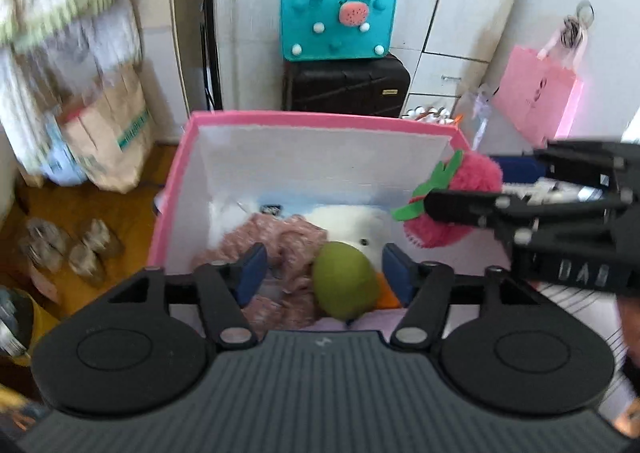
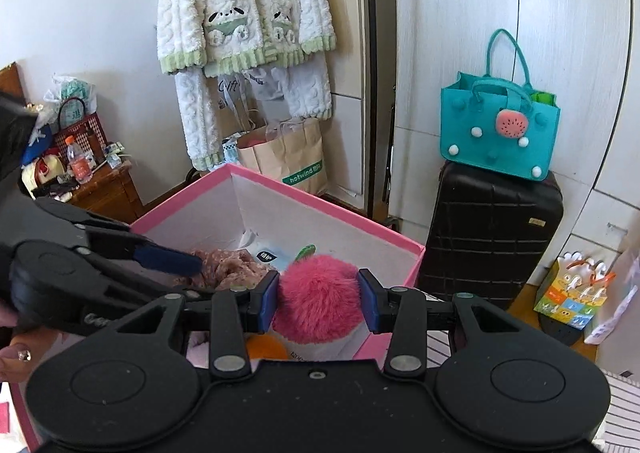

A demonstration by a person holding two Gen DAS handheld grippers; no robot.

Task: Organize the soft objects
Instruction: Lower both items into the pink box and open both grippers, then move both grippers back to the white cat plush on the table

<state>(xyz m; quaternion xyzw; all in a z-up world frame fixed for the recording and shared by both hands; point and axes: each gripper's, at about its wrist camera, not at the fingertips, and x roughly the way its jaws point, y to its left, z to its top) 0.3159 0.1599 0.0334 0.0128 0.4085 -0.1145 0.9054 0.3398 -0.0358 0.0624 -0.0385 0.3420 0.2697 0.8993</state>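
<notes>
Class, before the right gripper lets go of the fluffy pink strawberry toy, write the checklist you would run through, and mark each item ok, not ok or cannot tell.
1. Strawberry toy gripped by the right gripper: ok, both pads press its sides.
2. Toy above the pink box opening: ok in the right wrist view; near the right rim in the left wrist view.
3. Left gripper free of its load: ok, jaws open; the green plush lies between the pads, untouched.
4. Room in the box: ok, white plush and pink cloth sit low.
5. Left gripper clear of the drop path: cannot tell.
</notes>
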